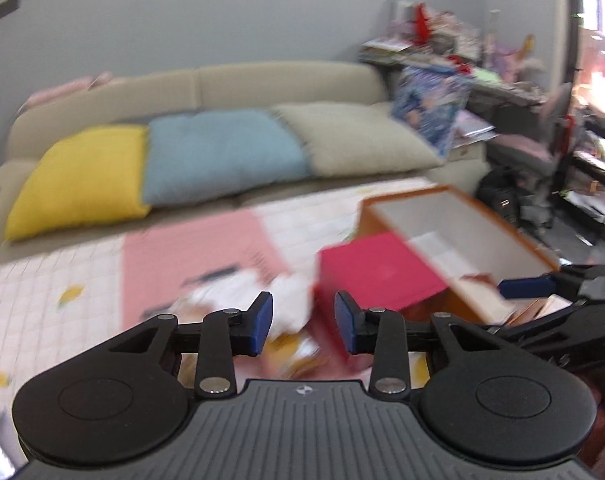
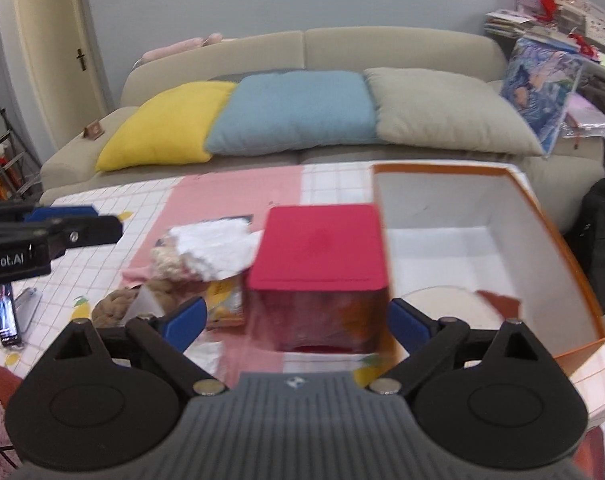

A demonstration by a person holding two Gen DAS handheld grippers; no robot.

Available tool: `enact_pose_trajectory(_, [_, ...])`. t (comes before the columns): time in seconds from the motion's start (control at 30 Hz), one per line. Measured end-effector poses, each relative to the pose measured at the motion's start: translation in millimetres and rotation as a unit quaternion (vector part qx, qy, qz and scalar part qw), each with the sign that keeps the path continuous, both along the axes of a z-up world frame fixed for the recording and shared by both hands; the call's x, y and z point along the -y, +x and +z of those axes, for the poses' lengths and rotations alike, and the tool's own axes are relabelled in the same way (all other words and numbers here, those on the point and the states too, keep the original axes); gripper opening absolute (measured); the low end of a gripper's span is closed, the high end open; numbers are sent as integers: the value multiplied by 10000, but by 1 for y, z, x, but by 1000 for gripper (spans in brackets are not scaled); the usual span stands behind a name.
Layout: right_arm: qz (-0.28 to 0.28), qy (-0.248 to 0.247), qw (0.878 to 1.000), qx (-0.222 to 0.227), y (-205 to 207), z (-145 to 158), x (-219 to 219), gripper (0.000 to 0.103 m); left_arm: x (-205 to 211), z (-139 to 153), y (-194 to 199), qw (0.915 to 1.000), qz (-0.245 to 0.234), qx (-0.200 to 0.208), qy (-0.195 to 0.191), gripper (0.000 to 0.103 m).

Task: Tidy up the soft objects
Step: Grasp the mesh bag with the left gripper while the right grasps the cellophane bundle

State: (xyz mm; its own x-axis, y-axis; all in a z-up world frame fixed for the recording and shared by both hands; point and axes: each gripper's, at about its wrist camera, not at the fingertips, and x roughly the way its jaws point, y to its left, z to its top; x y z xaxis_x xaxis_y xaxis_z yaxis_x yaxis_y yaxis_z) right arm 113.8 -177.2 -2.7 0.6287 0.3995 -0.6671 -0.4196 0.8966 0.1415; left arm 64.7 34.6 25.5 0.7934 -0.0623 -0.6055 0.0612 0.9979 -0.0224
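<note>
A red box [image 2: 318, 248] stands on the checked table [image 2: 102, 248], right of a pile of soft things: a white fluffy cloth [image 2: 210, 244] and beige plush pieces [image 2: 114, 304]. My right gripper [image 2: 298, 320] is open, its blue fingertips [image 2: 184, 322] on either side of the red box's near face. My left gripper [image 1: 302, 320] is open and empty, just in front of the white soft pile [image 1: 286, 292] and the red box [image 1: 374, 268]. An open orange box with a white inside [image 2: 482, 232] stands right of the red box.
A beige sofa [image 2: 302, 48] behind the table holds a yellow cushion [image 2: 162, 124], a blue cushion [image 2: 294, 112] and a grey cushion [image 2: 446, 108]. A phone [image 2: 6, 316] lies at the table's left. Cluttered shelves [image 2: 562, 20] stand at the right.
</note>
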Motion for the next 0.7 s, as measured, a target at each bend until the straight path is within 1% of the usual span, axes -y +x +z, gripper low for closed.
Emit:
enact_pose_trajectory(0.1, [205,-126,9997,-40,-3,-12,-17,95,-21,-19,-8,9989,335,-337,63,43])
enact_pose_trajectory(0.2, [483,-261,9984,-104,-6,-25,-35,95,-35,-37,-15,9960,530,-717,42,43])
enact_pose_trajectory(0.23, [574,-289,9978,-146,-7,-29,-39,95,-37,-43,-15,9948,545,-863,50,46])
enact_pose_trajectory(0.3, [775,-399,9960,-209,-10,-38,-49,94,-42,-55,-22,9927,491,-1092,112,56])
enact_pose_trajectory(0.33, [873,-480,9948,-222,-11,-41,-53,93,-42,-59,-23,9921,471,-1150,172,62])
enact_pose_trajectory(0.4, [1057,-615,9922,-221,-15,-47,-61,88,-41,-64,-29,9913,461,-1191,316,63])
enact_pose_trajectory(0.47, [1272,-682,9892,-239,-18,-51,-70,87,-40,-69,-31,9901,472,-1260,410,64])
enact_pose_trajectory(0.5, [1377,-710,9877,-228,-18,-53,-74,87,-40,-72,-31,9895,456,-1308,403,65])
enact_pose_trajectory(0.53, [1461,-747,9862,-202,-18,-53,-78,87,-41,-75,-29,9892,418,-1361,349,70])
enact_pose_trajectory(0.57, [1513,-793,9852,-177,-17,-55,-81,86,-42,-79,-27,9885,381,-1431,309,72])
enact_pose_trajectory(0.63, [1589,-892,9831,-183,-14,-59,-88,82,-41,-86,-25,9883,286,-1451,365,74])
enact_pose_trajectory(0.7, [1658,-976,9811,-206,-9,-64,-94,72,-38,-92,-24,9898,91,-1331,497,79])
